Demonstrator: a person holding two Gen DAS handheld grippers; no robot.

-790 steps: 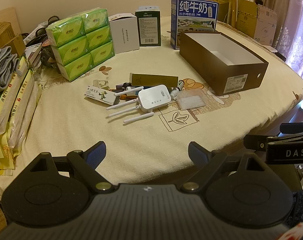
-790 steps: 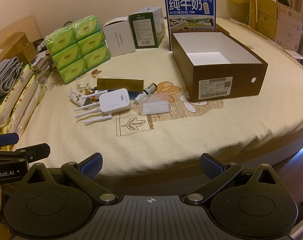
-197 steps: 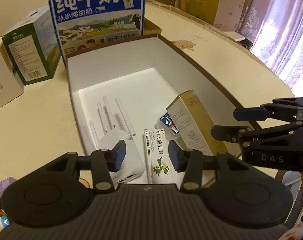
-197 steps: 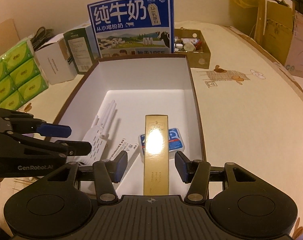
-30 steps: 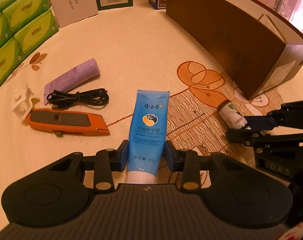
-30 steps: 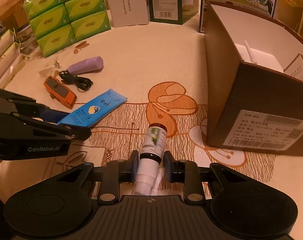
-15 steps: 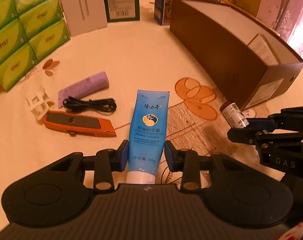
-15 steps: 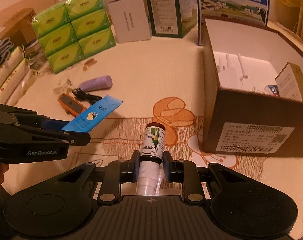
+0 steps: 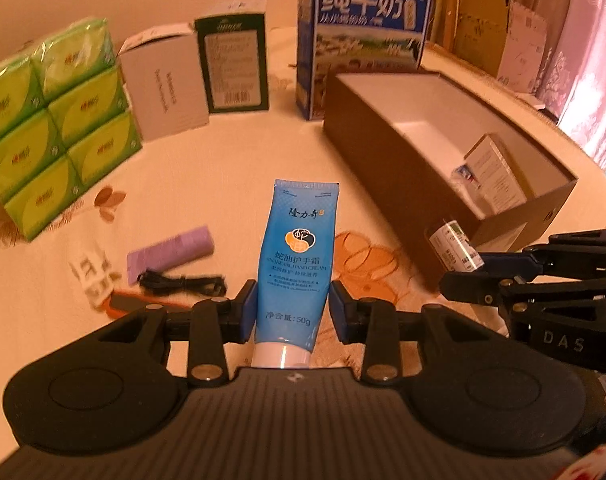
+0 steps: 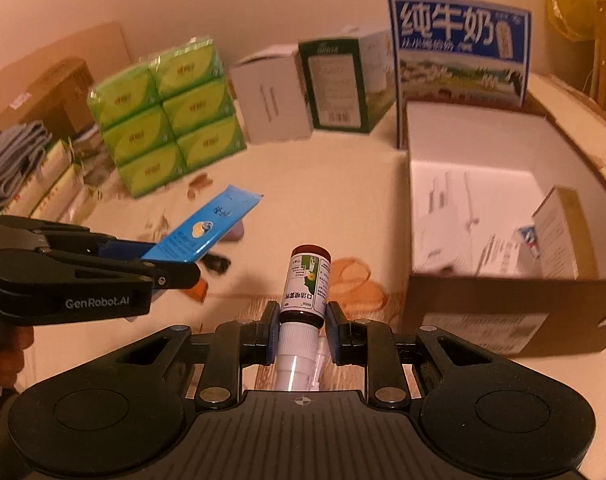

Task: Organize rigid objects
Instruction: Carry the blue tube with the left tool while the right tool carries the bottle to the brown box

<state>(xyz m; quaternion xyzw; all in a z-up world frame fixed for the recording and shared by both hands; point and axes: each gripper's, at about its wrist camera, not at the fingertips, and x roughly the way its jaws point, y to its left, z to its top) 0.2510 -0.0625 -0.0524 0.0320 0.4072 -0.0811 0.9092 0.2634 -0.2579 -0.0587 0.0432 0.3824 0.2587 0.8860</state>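
My left gripper (image 9: pixel 293 312) is clamped on the blue hand-cream tube (image 9: pixel 297 256), pads squeezing its lower body just above the white cap; cap end sits back toward my palm, crimped end sticks out fwd past the fingertips, off the table. My right gripper (image 10: pixel 301 338) is clamped on the brown spray bottle (image 10: pixel 305 284), pads on the base of the label near the white nozzle collar; dark bottom end points fwd, nozzle back between the fingers.

Seen from my right cam, the left gripper is off to the left of my jaws w/ the tube angled up and fwd. From my left cam, the right gripper is to the right w/ the bottle poking out ahead of it.

Brown open box (image 10: pixel 503 320): fwd and right of both jaw pairs, near the bottle tip but apart from it. Inside, blurry: white router (image 10: pixel 435 216) at its left, a gold-edged carton (image 10: pixel 559 232) leaning at its right, small flat packs between, can't tell more.

Left of and beyond my left jaws on the cream tablecloth (image 9: pixel 231 168): purple tube (image 9: pixel 171 250), black cable (image 9: pixel 183 280) just nearer to me than it, orange utility knife (image 9: pixel 123 304) partly behind my left finger, small white plastic piece (image 9: pixel 91 276) further left.

Far ahead: green tissue packs (image 9: pixel 55 136) to the left, white carton (image 9: pixel 163 84), green carton (image 9: pixel 233 64), blue milk box (image 9: pixel 363 36) just behind the brown box.
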